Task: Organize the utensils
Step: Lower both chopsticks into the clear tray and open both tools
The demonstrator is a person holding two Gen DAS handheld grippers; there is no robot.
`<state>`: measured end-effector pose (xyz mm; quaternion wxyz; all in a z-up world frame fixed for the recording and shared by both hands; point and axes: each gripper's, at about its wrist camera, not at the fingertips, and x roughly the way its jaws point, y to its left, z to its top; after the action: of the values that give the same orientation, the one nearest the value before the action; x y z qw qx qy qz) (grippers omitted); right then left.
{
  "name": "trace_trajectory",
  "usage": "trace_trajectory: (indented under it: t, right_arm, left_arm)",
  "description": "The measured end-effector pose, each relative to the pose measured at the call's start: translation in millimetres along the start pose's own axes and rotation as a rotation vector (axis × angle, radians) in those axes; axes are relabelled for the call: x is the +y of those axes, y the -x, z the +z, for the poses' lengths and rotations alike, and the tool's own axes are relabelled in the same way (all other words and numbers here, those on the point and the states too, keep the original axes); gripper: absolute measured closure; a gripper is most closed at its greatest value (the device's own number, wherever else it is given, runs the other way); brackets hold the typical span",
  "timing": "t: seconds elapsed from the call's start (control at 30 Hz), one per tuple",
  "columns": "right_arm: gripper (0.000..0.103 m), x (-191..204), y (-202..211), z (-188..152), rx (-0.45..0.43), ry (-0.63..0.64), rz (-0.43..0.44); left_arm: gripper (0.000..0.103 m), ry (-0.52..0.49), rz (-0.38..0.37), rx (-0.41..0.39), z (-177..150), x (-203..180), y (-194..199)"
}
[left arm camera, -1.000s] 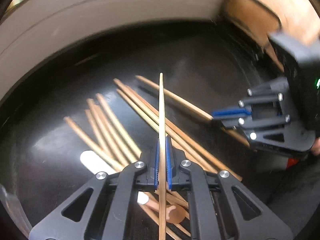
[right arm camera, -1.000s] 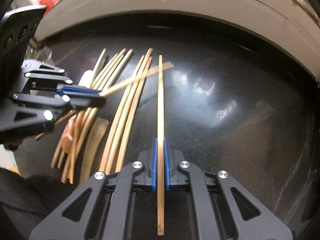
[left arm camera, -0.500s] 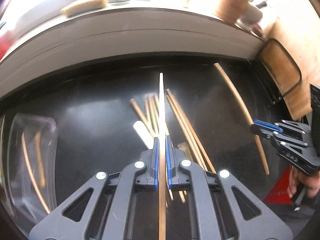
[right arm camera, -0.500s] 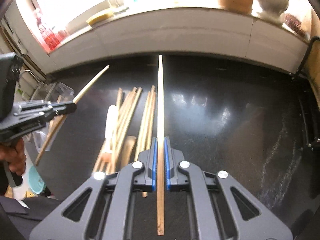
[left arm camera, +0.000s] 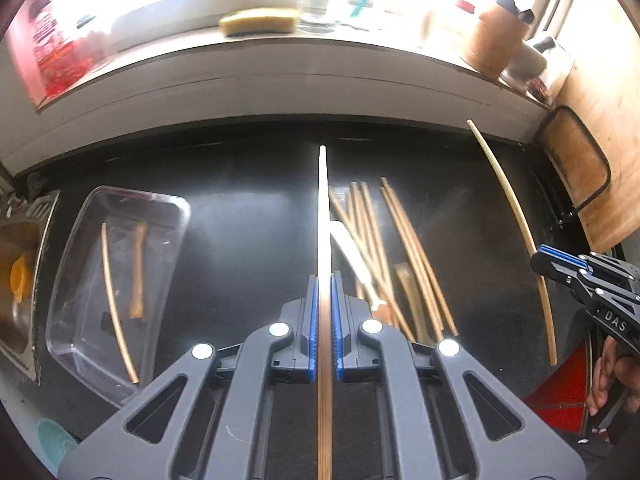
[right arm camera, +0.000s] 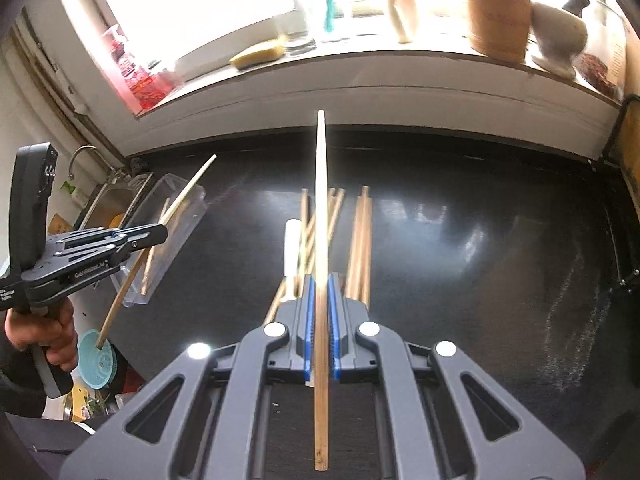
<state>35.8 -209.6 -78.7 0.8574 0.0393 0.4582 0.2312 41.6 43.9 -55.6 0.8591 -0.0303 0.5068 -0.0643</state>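
A pile of chopsticks (left arm camera: 404, 248) lies mid-bench (left arm camera: 248, 216). Left of it sits a tray (left arm camera: 116, 280) with two sticks in it, and a sink (left arm camera: 20, 280) lies further left. Behind the bench runs a sill (right arm camera: 360, 68) carrying a sponge (left arm camera: 260, 24) and, far right, a jar (right arm camera: 496, 12).

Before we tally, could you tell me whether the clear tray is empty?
No, the clear tray already holds a chopstick and a short wooden piece.
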Motion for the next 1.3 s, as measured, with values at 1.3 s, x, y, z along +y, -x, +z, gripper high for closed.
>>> trace_trajectory:
  t: [1.3]
  right_arm:
    - [0.095, 301, -196, 85, 0.232, 0.019, 0.207]
  left_arm:
    - [0.097, 0.301, 0.049, 0.024, -12, 291, -3]
